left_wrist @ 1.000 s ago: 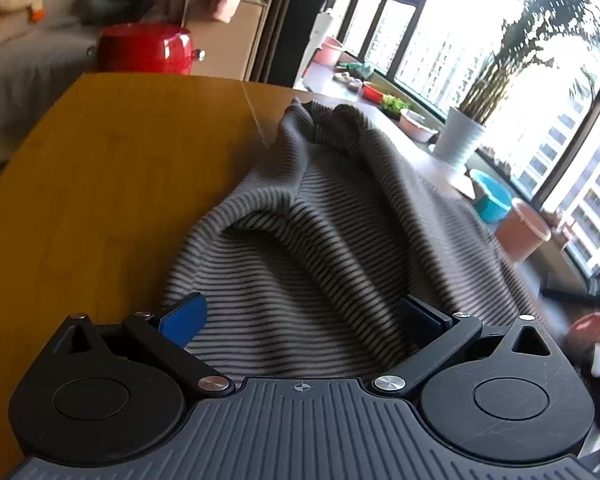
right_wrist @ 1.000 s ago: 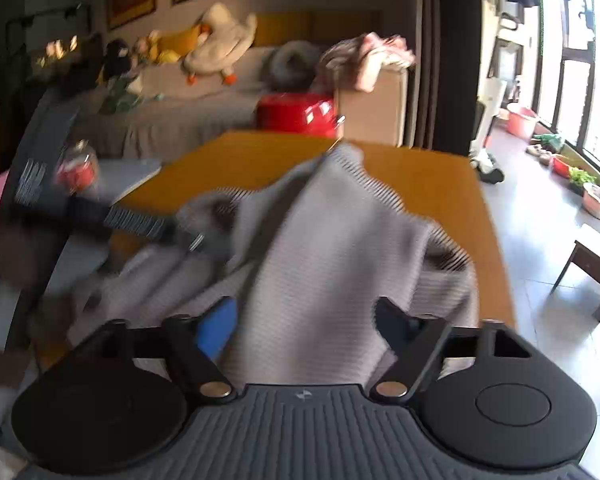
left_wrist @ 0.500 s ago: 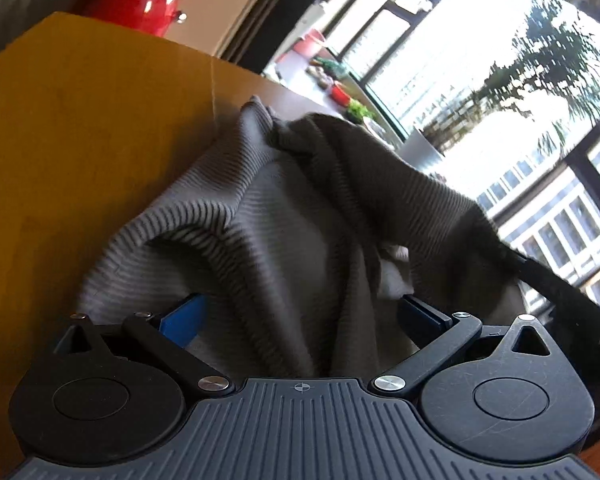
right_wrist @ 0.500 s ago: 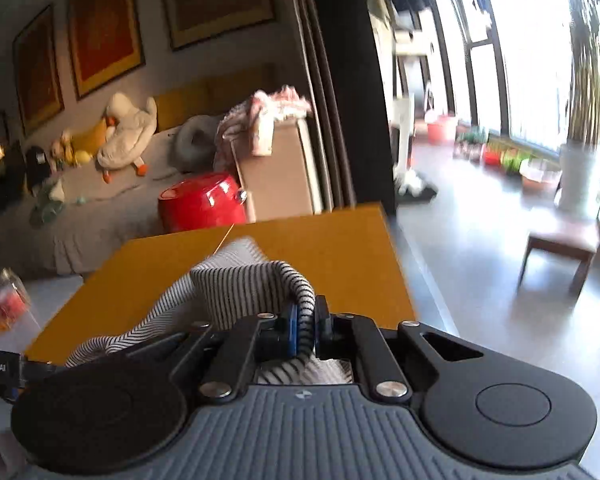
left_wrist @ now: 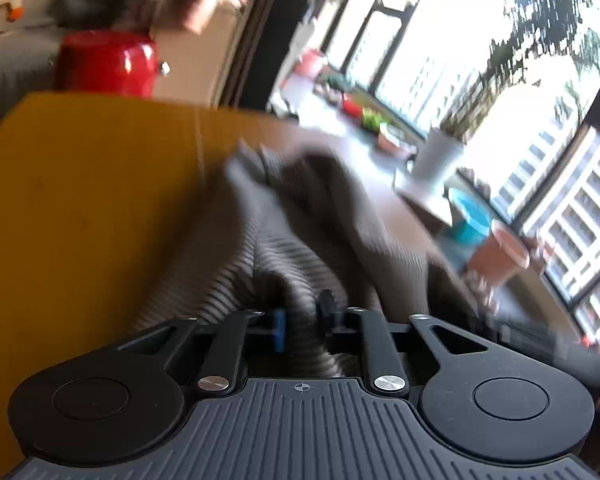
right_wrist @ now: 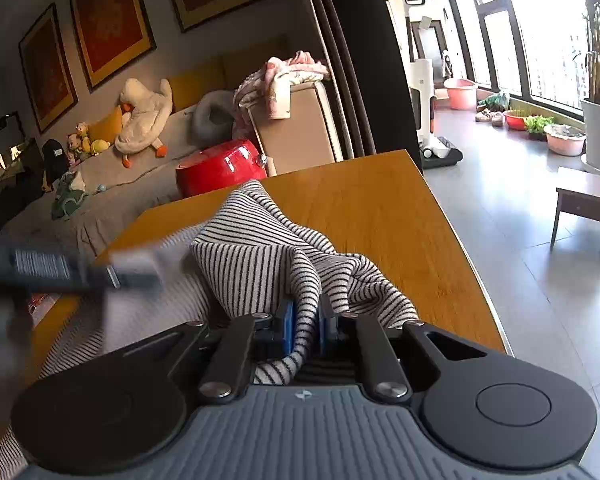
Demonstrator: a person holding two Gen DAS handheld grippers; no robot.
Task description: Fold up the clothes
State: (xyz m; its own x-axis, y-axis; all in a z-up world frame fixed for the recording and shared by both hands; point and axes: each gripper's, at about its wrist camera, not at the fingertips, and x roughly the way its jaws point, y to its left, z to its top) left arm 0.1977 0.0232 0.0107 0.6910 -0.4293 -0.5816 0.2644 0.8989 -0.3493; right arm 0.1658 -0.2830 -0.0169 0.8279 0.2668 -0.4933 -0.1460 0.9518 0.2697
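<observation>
L gripper [left_wrist: 302,326] and R gripper [right_wrist: 305,328] both pinch grey striped knit garment [right_wrist: 256,248]; cloth runs fwd toward red pot [right_wrist: 220,168] across yellow wooden table [right_wrist: 364,200].

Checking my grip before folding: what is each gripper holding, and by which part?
Both grip the striped garment: right gripper and left gripper each pinch a bunched fold; which part is unclear.

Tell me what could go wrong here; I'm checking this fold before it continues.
Both the left gripper and right gripper pinch only a thin bunch of the striped sweater, so it may slip free. The sweater lies near the wooden table edge and could slide off.
</observation>
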